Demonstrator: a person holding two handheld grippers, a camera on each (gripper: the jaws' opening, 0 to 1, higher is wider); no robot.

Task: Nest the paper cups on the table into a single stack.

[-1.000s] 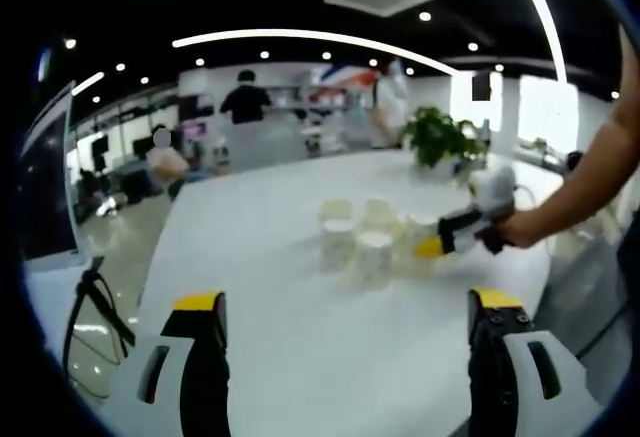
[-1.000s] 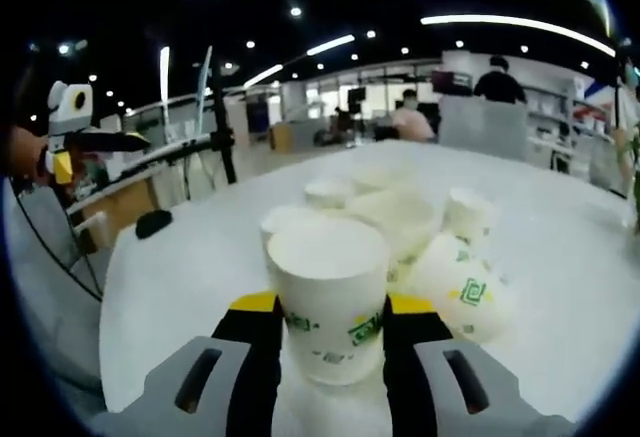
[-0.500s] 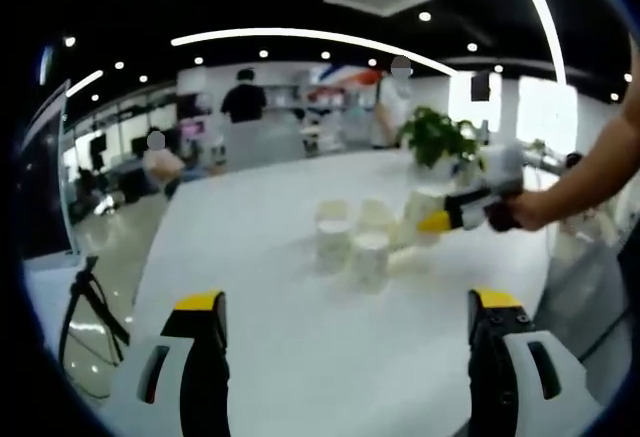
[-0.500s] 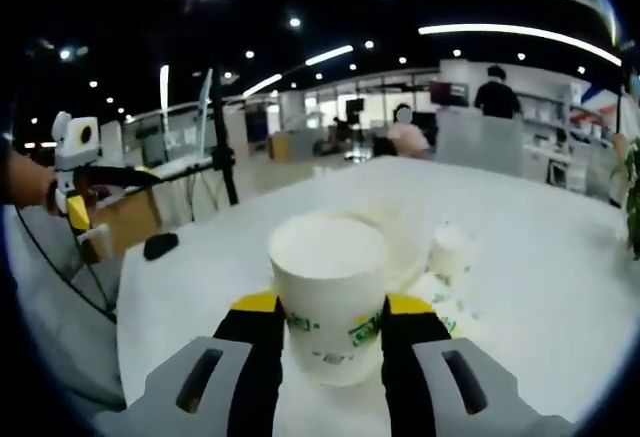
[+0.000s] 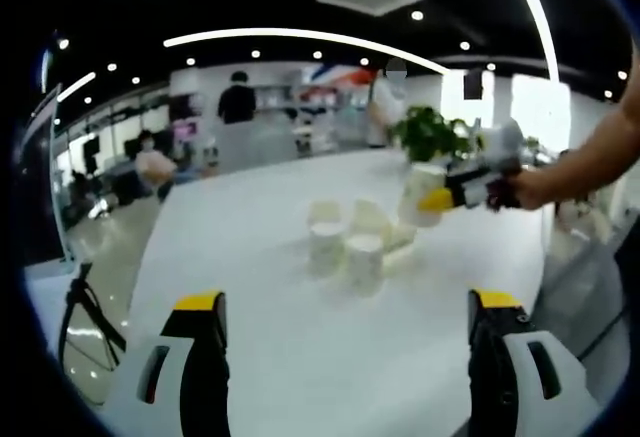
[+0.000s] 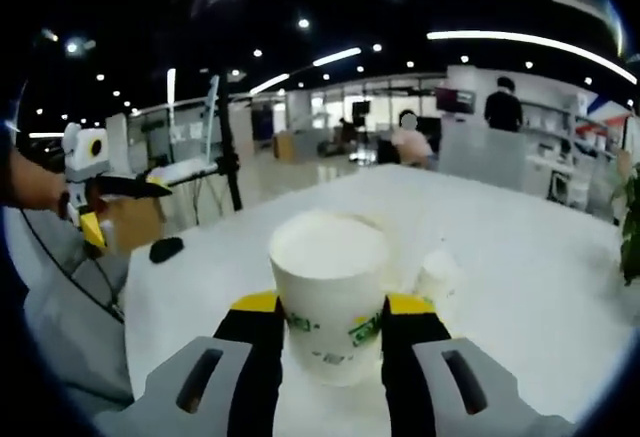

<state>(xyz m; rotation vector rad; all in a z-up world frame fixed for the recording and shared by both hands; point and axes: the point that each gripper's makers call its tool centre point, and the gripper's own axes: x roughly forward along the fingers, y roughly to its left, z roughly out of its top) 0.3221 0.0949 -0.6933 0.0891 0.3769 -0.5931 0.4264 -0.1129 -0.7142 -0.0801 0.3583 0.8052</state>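
Note:
My right gripper (image 6: 330, 317) is shut on a white paper cup (image 6: 328, 292) with green print, held upright above the white table (image 6: 520, 257). The left gripper view shows that gripper (image 5: 432, 199) holding the cup (image 5: 419, 192) in the air at the right, over the group. Below it stand two upright cups (image 5: 326, 235) (image 5: 364, 257), with another cup (image 5: 372, 219) leaning behind them. One more cup (image 6: 437, 272) shows past the held one in the right gripper view. My left gripper (image 5: 345, 312) is open over bare table, nothing between its jaws. It also shows far left (image 6: 92, 229).
A potted green plant (image 5: 428, 135) stands at the table's far right end. A black tripod (image 6: 228, 152) and a dark small object (image 6: 165, 249) are near the table's left edge. People stand and sit in the office behind. A person's arm (image 5: 585, 162) reaches in from the right.
My right gripper has lifted its cup up and away from the group, which now sits lower behind it. The left gripper has stayed open and nearly still.

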